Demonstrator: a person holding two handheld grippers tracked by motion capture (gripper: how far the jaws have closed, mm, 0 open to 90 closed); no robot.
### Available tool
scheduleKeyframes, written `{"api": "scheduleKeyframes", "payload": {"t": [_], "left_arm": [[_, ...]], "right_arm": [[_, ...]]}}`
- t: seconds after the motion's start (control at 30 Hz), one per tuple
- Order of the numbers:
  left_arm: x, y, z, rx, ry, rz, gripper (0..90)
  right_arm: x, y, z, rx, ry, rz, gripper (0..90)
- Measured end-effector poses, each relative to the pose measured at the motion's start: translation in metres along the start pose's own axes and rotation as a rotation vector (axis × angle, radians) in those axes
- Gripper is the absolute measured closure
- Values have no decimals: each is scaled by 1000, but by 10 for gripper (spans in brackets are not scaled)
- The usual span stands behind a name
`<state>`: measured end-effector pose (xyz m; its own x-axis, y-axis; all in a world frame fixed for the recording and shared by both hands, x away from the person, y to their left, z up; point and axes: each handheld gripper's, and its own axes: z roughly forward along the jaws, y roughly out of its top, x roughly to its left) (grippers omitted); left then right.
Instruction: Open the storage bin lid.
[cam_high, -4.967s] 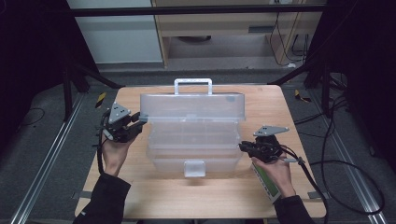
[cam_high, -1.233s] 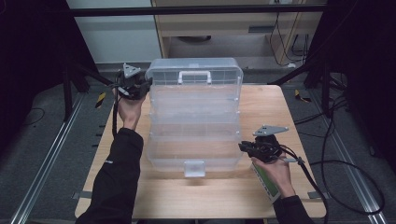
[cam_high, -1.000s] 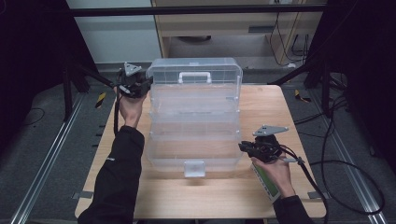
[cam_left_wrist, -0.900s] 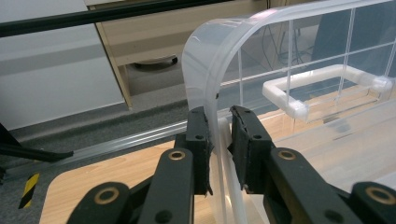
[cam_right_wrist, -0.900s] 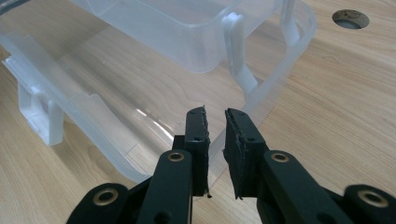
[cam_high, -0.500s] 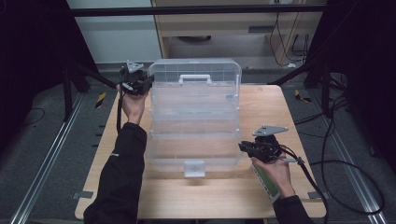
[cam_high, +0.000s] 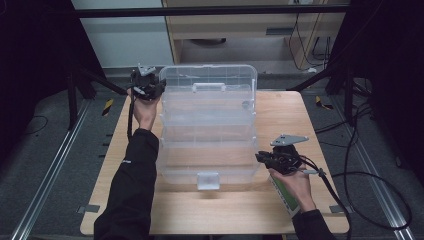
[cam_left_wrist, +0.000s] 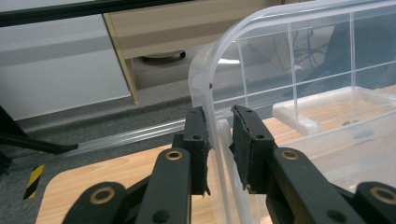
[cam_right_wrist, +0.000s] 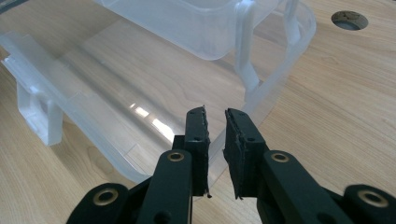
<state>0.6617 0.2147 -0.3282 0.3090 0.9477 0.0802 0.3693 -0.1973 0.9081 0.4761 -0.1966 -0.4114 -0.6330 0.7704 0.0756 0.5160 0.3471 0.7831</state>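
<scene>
A clear plastic tiered box (cam_high: 207, 145) stands unfolded on the wooden table (cam_high: 300, 120), its trays stepped back toward the far edge. The lid (cam_high: 210, 82) with its white handle stands upright at the back. My left gripper (cam_high: 150, 87) is at the lid's far left corner. In the left gripper view the gripper (cam_left_wrist: 218, 126) is shut on the lid's curved rim (cam_left_wrist: 205, 79). My right gripper (cam_high: 262, 159) is at the front right of the box. In the right gripper view it (cam_right_wrist: 215, 126) is shut on the bottom tray's rim (cam_right_wrist: 280, 79).
The box's white latch (cam_high: 208, 180) faces the table's near edge. A round hole (cam_right_wrist: 349, 19) sits in the tabletop right of the box. A wooden cabinet (cam_high: 240, 30) stands beyond the table, black frame legs flank it, and cables (cam_high: 370, 165) trail on the right floor.
Five seconds ago the box was folded with my left gripper at its left side; the lid has since swung up and back with that gripper. Over the last second nothing visibly moved.
</scene>
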Motion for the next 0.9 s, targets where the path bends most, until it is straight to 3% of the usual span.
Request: {"api": "scheduleKeyframes", "payload": {"t": [0.23, 0.33, 0.67, 0.83, 0.9], "left_arm": [[6, -3, -5, 22, 26, 8, 759], [12, -7, -14, 19, 20, -19, 755], [26, -35, -67, 36, -25, -19, 706], [27, -50, -96, 31, -31, 2, 676], [26, -56, -105, 32, -47, -7, 662]], "right_arm": [[0, 0, 0, 1, -3, -2, 796], [1, 0, 0, 4, 0, 0, 806], [1, 0, 2, -13, -8, -12, 798], [-1, 0, 2, -13, 0, -9, 797], [-1, 0, 1, -13, 0, -8, 797]]}}
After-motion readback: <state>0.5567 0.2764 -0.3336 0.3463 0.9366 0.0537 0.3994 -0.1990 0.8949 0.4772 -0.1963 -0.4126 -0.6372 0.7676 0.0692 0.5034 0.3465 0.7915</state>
